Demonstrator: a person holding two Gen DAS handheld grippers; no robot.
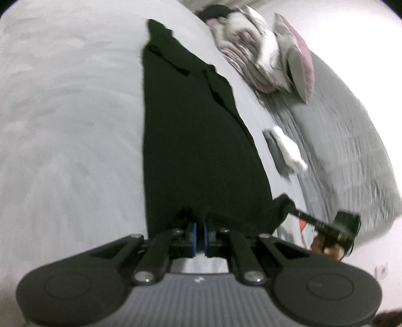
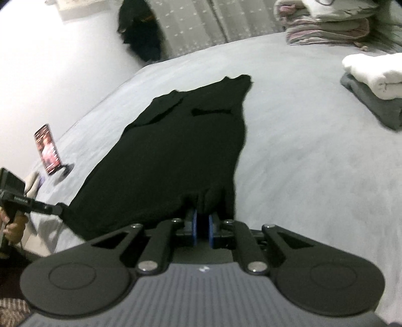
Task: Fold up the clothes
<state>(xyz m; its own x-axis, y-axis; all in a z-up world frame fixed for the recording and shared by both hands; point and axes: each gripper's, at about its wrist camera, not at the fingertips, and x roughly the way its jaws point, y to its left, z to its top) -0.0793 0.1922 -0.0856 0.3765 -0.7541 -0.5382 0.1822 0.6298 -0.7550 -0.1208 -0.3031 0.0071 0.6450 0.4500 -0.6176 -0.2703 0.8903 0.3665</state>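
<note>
A black garment lies stretched along the grey bed, its near hem lifted off the sheet. The left gripper has its blue pads pressed nearly together on the hem's edge, cloth bunched between them. The right gripper pinches another part of that same hem, with a fold of black cloth caught in the narrow gap between its pads. Off the garment's left side, a phone stands propped on the bed. Off the garment's right side sits a folded stack, a white piece over a grey one. Past the garment's far end, bedding is piled; the blur there makes it hard to say what the pieces are.
</note>
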